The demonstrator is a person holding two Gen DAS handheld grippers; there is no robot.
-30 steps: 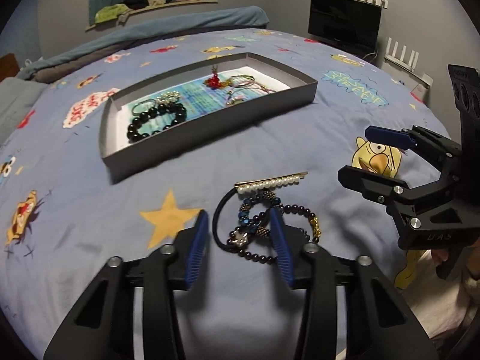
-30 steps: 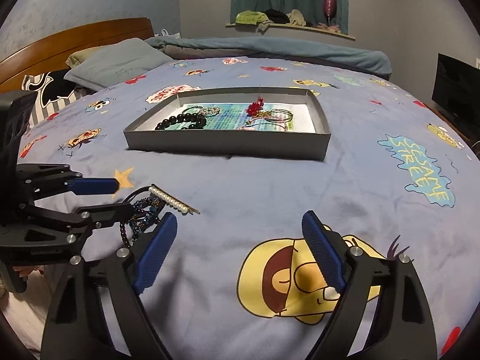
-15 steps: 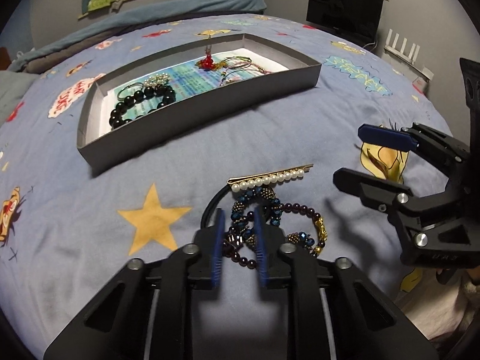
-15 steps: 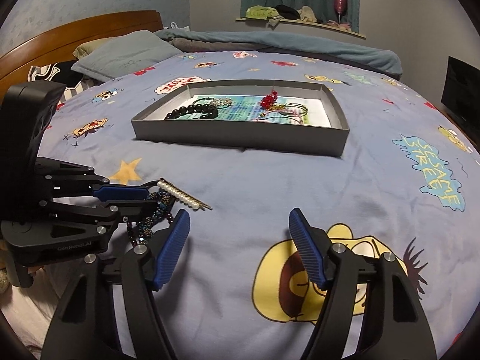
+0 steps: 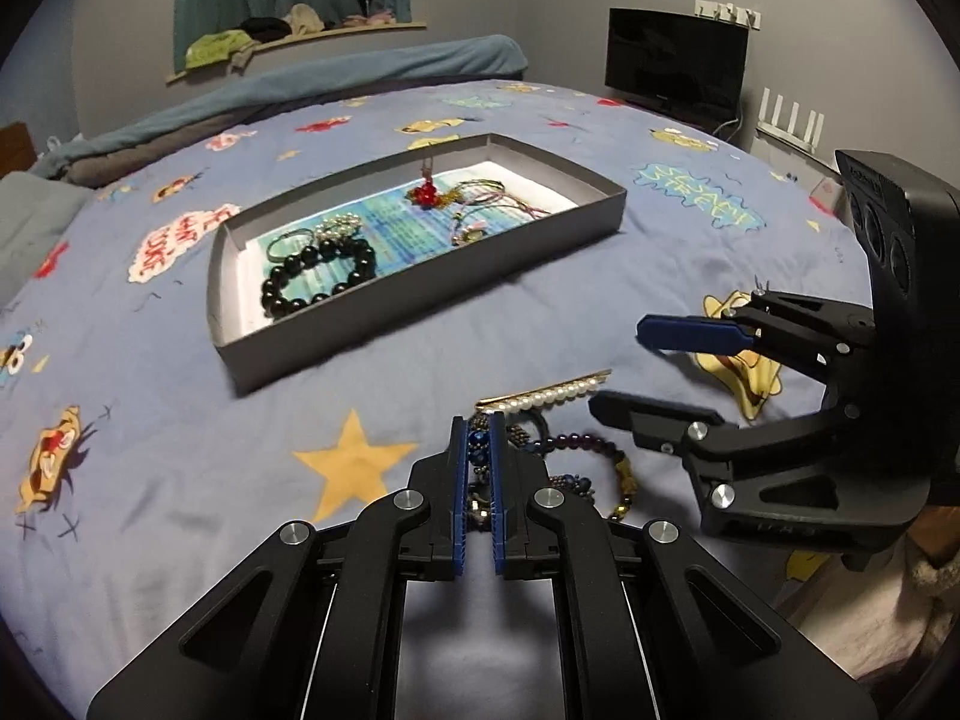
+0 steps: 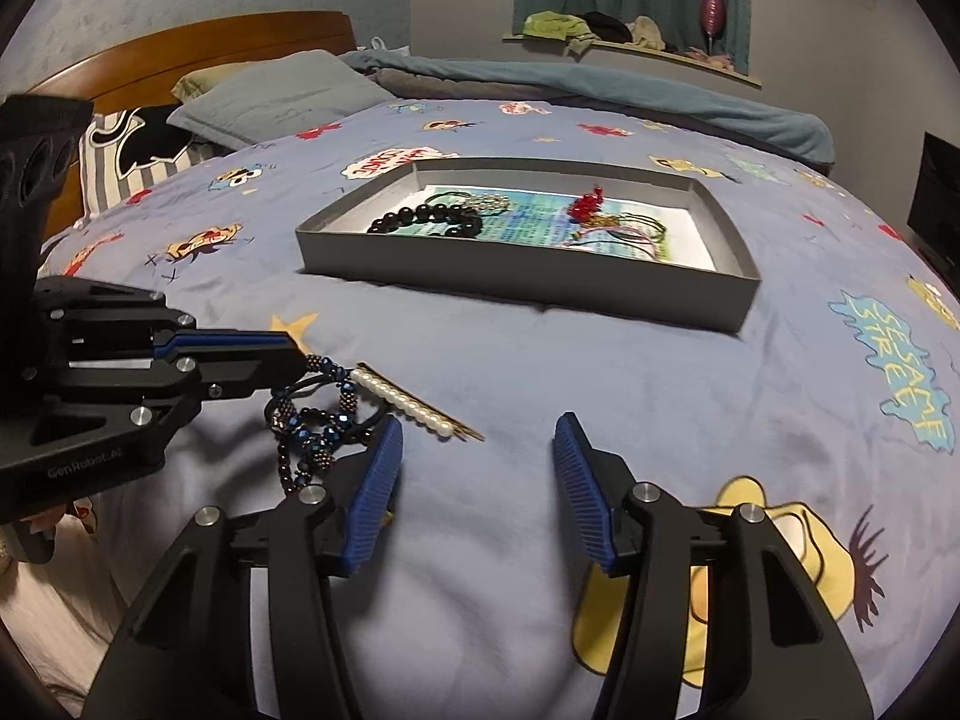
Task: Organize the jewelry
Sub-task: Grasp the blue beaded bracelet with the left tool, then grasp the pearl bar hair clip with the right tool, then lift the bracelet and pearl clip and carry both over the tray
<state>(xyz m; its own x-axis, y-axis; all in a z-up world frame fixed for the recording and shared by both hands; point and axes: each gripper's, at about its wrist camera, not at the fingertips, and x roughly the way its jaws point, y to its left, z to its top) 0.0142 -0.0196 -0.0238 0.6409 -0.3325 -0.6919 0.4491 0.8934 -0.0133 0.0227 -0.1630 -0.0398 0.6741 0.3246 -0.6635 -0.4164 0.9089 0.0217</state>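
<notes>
A tangle of jewelry lies on the bedspread: a blue beaded bracelet (image 5: 478,441), a dark purple bead bracelet (image 5: 579,441) and a pearl hair clip (image 5: 549,397). My left gripper (image 5: 479,429) is shut on the blue beaded bracelet, which hangs from it in the right wrist view (image 6: 327,367). My right gripper (image 6: 477,441) is open and empty, just right of the pile; it shows in the left wrist view (image 5: 624,369). The pearl clip (image 6: 408,399) lies in front of it. A grey tray (image 5: 603,213) farther back holds a black bead bracelet (image 5: 318,273), a red charm (image 5: 425,193) and cords.
The bed has a blue cartoon-print cover (image 5: 150,450). Pillows (image 6: 270,99) and a wooden headboard (image 6: 180,42) lie at the far left in the right wrist view. A TV (image 5: 675,63) stands beyond the bed's right side.
My left gripper has closed from wide open onto the blue beaded bracelet and lifted it slightly. My right gripper has drifted closer to the pile and stayed open.
</notes>
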